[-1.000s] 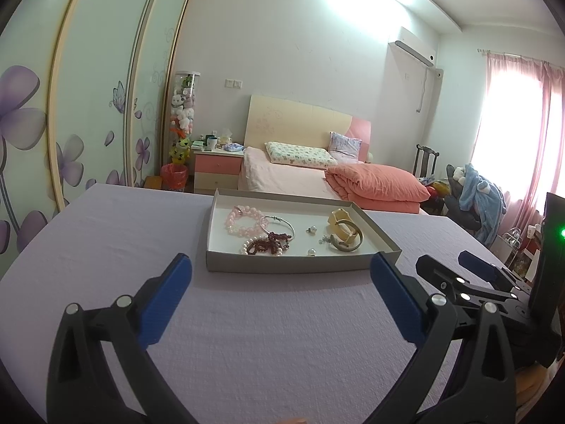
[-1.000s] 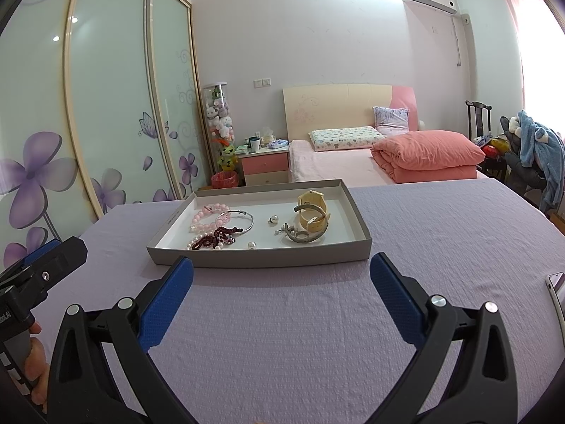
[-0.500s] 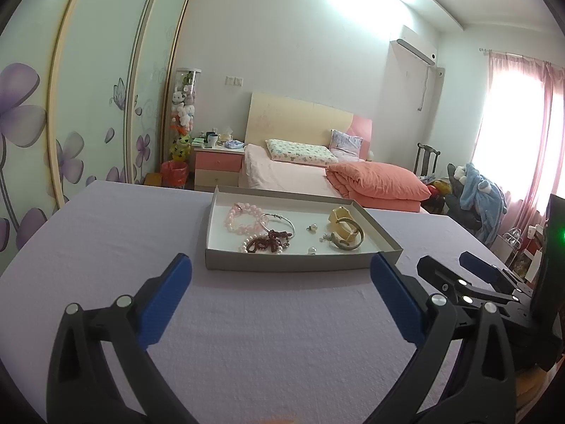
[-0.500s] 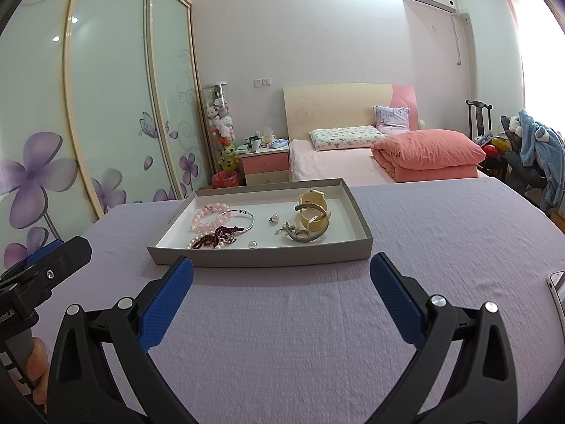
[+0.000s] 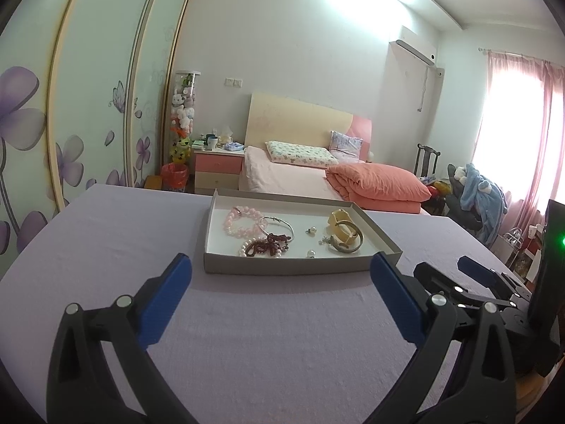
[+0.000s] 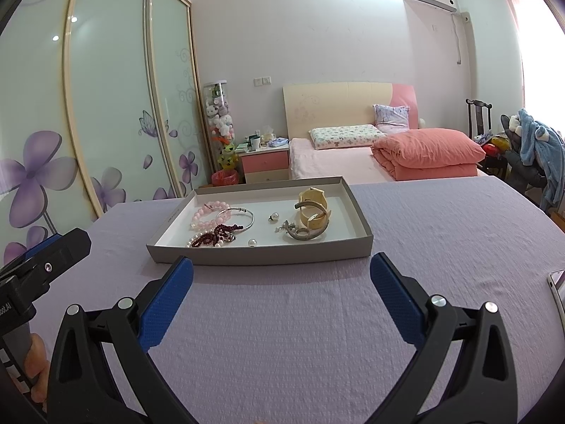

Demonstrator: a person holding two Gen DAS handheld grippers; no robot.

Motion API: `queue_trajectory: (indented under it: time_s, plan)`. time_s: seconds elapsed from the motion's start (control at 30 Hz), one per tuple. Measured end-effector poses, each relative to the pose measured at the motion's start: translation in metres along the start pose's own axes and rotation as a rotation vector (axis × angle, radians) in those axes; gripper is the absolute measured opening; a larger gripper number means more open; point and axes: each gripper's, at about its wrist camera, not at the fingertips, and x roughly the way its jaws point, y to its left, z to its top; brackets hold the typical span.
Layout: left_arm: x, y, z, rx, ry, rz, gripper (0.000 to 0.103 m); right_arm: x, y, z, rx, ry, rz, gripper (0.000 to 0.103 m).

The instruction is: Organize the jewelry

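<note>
A shallow grey tray (image 5: pixel 300 268) (image 6: pixel 261 257) sits on the purple table. It holds a pink bead bracelet (image 5: pixel 237 222) (image 6: pixel 204 212), a silver bangle (image 5: pixel 279 227) (image 6: pixel 237 218), a dark red bead string (image 5: pixel 269 247) (image 6: pixel 219 234), loose pearls (image 5: pixel 310 253) (image 6: pixel 252 242) and cream and metal bangles (image 5: pixel 344 235) (image 6: pixel 312 213). My left gripper (image 5: pixel 280 304) is open and empty, short of the tray. My right gripper (image 6: pixel 281 300) is open and empty, also short of the tray.
The purple cloth (image 6: pixel 441 233) covers the table. A phone edge (image 6: pixel 558 284) lies at the far right. The right gripper shows in the left wrist view (image 5: pixel 469 284), the left one in the right wrist view (image 6: pixel 39 261). A bed (image 6: pixel 388 155) stands behind.
Both grippers stay open and nearly still. The left view has tilted slightly; the tray sits a little higher in it.
</note>
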Motion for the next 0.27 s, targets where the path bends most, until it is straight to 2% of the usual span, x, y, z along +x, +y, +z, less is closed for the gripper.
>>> queue_trajectory:
  time_s: [0.27]
  plan:
    - [-0.0010, 0.0006, 0.0021, -0.004, 0.004, -0.005, 0.099, 0.0000, 0.0002, -0.0001, 0.000, 0.000, 0.000, 0.100]
